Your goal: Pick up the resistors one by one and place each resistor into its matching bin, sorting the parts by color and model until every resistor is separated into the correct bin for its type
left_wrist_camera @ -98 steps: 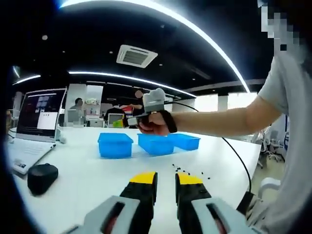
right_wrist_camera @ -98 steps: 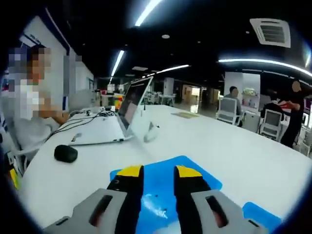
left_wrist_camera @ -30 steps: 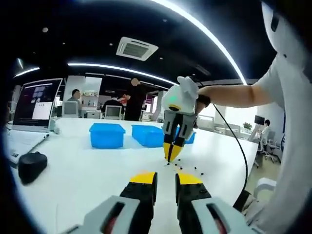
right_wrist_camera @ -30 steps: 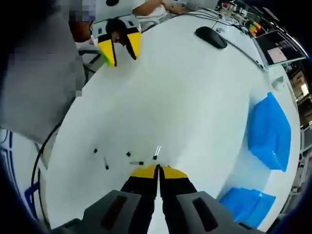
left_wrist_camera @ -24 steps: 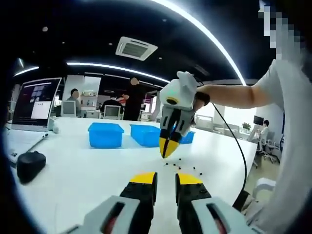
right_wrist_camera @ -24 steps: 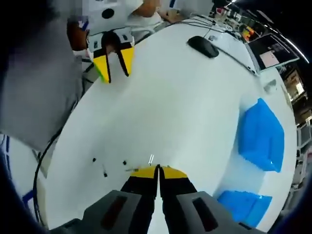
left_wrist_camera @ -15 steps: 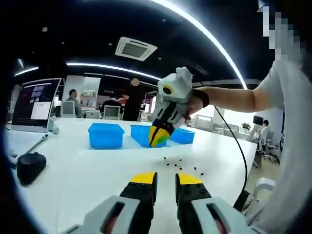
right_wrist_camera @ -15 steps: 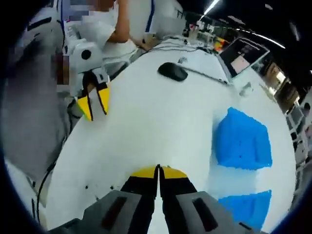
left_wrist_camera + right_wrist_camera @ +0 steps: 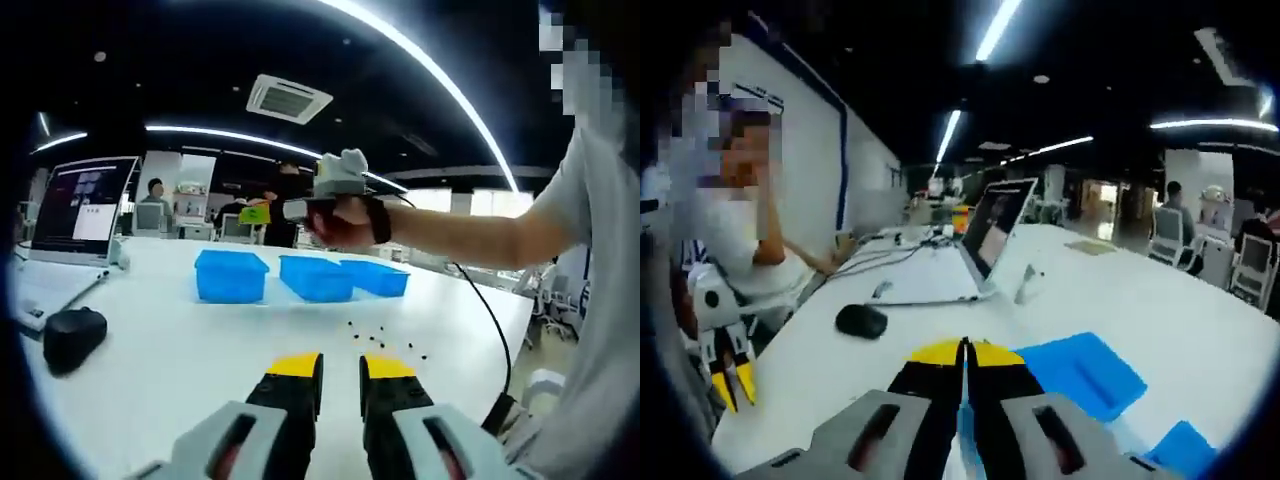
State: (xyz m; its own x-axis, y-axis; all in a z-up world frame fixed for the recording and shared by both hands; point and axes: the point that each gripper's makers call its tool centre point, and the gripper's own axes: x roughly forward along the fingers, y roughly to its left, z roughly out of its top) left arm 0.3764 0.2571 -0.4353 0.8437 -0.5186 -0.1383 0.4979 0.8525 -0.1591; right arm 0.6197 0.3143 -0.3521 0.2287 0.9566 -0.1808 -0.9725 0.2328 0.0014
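Several small dark resistors [image 9: 380, 340] lie scattered on the white table [image 9: 180, 370], just beyond my left gripper [image 9: 340, 368], which is open with nothing between its fingers. Three blue bins stand in a row behind them: left [image 9: 232, 276], middle [image 9: 316, 278], right [image 9: 378, 278]. A hand holds my right gripper [image 9: 256, 213] high over the left bin. In the right gripper view its jaws [image 9: 963, 351] are shut tight over a blue bin [image 9: 1080, 370]. The tiny resistor pinched there is hidden by the tips.
An open laptop [image 9: 85, 215] and a black mouse [image 9: 73, 335] sit at the table's left. They appear as laptop [image 9: 990, 235] and mouse [image 9: 862, 320] in the right gripper view. My left gripper [image 9: 728, 385] shows low left there. Another bin [image 9: 1185, 445] sits nearby. People sit in the background.
My right gripper closed at the resistor pile, lifted away shut and swung up over the left bin. The left gripper has stayed in place and open.
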